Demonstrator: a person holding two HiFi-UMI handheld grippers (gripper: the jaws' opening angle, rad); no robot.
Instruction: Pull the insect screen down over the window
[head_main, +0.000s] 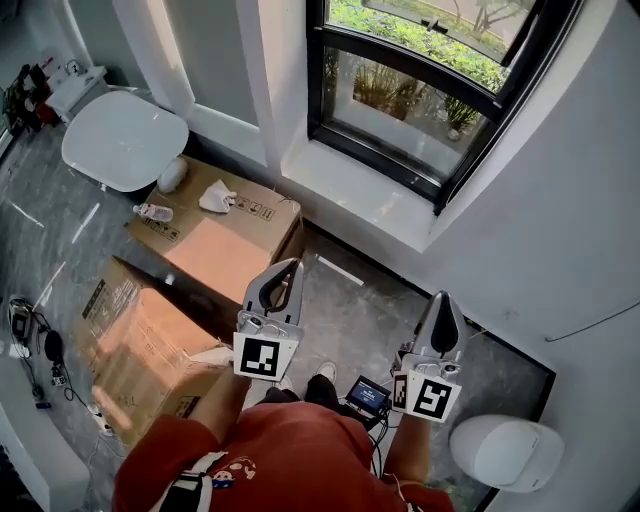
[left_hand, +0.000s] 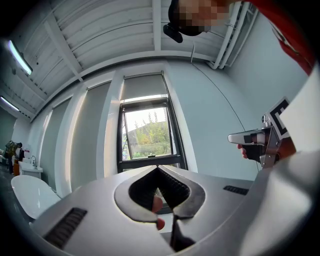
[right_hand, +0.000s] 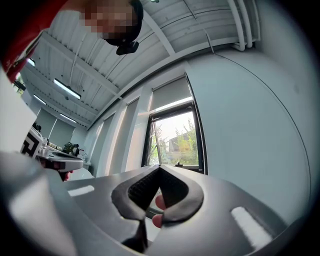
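Jaws: both clenched, empty, on the left gripper (head_main: 291, 266) and right gripper (head_main: 443, 298). Grey roll-down insect screen (left_hand: 143, 86): seemingly retracted atop the black-framed window (left_hand: 148, 160). Probably light, limp mesh, so grasp its stiffer pale bottom rail (left_hand: 145, 99).

Daylight from the window (left_hand: 147, 135) blows out near white mid-frame in both gripper views, whose fisheye edges bend straight lines and darken to black corners, ceiling strip lights (right_hand: 67, 89) glow upper left, and the head view is evenly lit, sharp.
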